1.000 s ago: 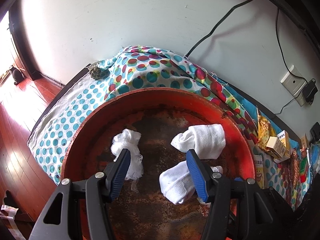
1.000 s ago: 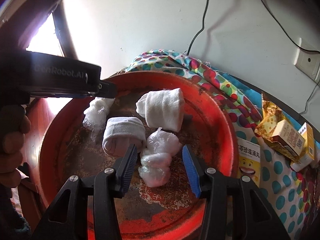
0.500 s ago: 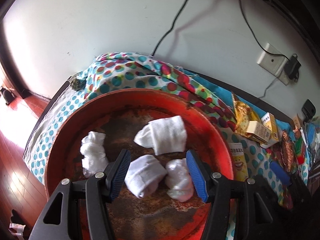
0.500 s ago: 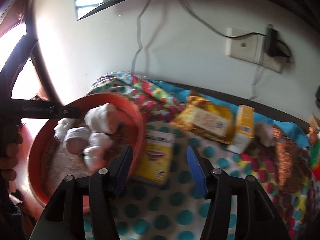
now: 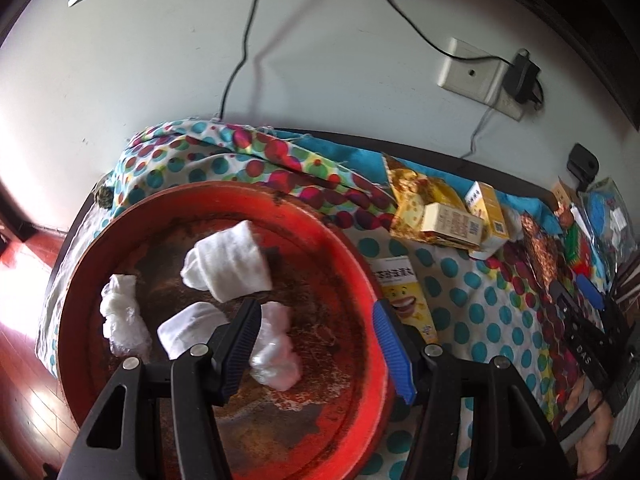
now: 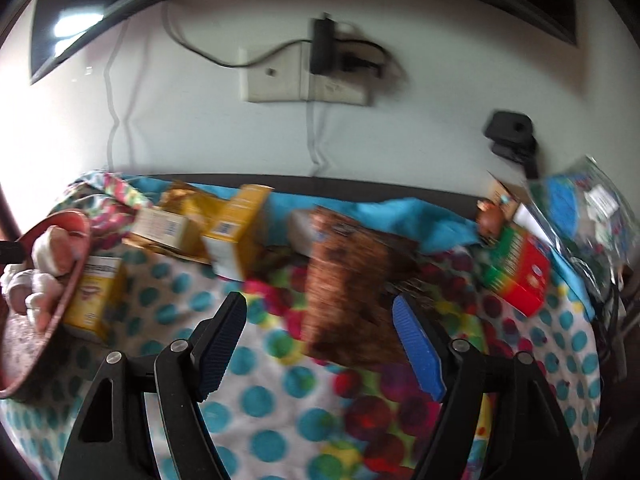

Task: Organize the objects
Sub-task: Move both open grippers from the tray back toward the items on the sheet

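Hovering left tongs (image 5: 312, 340) gape wide, empty, over red basin (image 5: 360, 264) of white bundles (image 5: 228, 260). Right tongs (image 6: 320, 340) opening, empty, above brown packet (image 6: 348, 280).

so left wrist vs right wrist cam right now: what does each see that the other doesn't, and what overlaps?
Left wrist only: the full rusty floor of the round red tray, the crumpled clear plastic bundle at its left side, and the other gripper held in a hand.
Right wrist only: the red and green carton, with nothing between the opening jaws of the right gripper.
Both: the tray, the rolled white cloth, yellow boxes, brown foil packet, wall socket plate, polka-dot tablecloth.
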